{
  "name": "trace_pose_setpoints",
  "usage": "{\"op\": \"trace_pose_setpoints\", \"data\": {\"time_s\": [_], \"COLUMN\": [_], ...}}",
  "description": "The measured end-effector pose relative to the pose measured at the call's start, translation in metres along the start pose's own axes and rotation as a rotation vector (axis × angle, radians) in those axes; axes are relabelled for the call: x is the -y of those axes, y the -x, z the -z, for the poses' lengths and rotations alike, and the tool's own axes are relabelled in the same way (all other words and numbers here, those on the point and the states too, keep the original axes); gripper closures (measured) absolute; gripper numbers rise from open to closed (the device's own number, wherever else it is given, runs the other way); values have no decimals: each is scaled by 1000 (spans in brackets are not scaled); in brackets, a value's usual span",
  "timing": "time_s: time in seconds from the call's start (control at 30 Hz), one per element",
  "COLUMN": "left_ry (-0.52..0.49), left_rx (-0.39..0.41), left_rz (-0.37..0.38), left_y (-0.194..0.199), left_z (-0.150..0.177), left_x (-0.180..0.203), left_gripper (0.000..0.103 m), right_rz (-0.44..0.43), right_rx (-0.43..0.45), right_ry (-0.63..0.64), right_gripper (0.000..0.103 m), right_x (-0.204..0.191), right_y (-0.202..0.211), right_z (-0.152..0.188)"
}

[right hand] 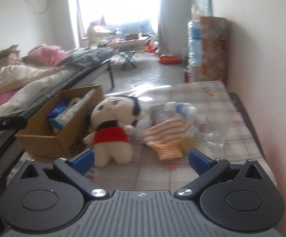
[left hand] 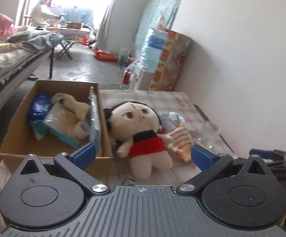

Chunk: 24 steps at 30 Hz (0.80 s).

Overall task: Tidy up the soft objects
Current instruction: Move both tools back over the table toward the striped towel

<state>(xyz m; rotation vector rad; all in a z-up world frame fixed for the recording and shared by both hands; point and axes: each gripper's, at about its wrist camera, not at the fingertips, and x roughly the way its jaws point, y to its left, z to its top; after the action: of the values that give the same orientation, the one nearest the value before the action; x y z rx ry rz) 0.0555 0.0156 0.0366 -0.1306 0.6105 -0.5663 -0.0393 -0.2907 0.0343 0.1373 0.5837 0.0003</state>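
Tongs: left gripper (left hand: 142,154) and right gripper (right hand: 141,159) both released, nothing between jaws.
Done: box (left hand: 10,138), far left, partly filled with soft packs.
Left: doll (left hand: 141,136) against box; striped cloth (right hand: 166,136) right of doll.

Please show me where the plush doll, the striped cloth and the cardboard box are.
plush doll (left hand: 146,145): left wrist view, on its red dress.
striped cloth (right hand: 167,136): right wrist view, on the middle stripes.
cardboard box (left hand: 10,138): left wrist view, on its left wall.
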Motion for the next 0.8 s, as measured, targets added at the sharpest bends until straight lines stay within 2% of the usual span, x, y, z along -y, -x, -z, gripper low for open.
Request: {"op": "trace_pose_setpoints", "data": {"time_s": [0.17,0.4,0.6,0.8], "left_ry": [-82,-100,-176,-210], "left_rx": [-61,-121,-126,-138], "left_rz": [42,85,69,48], "left_y": [-22,-52,-80,-114], "left_z": [1,-3,-8,-18], "left_x": [27,50,74,90], "left_gripper": [0,0,0,0], "right_rz": [92,54,35,16], "right_rx": [59,112,137,146], "right_ry": [-11,-123,-191,-210], "right_gripper": [0,0,0,0], "right_x": [26,57,70,76], "right_y": [-9,-29,-51,-70], "right_z": [16,30,32,31]}}
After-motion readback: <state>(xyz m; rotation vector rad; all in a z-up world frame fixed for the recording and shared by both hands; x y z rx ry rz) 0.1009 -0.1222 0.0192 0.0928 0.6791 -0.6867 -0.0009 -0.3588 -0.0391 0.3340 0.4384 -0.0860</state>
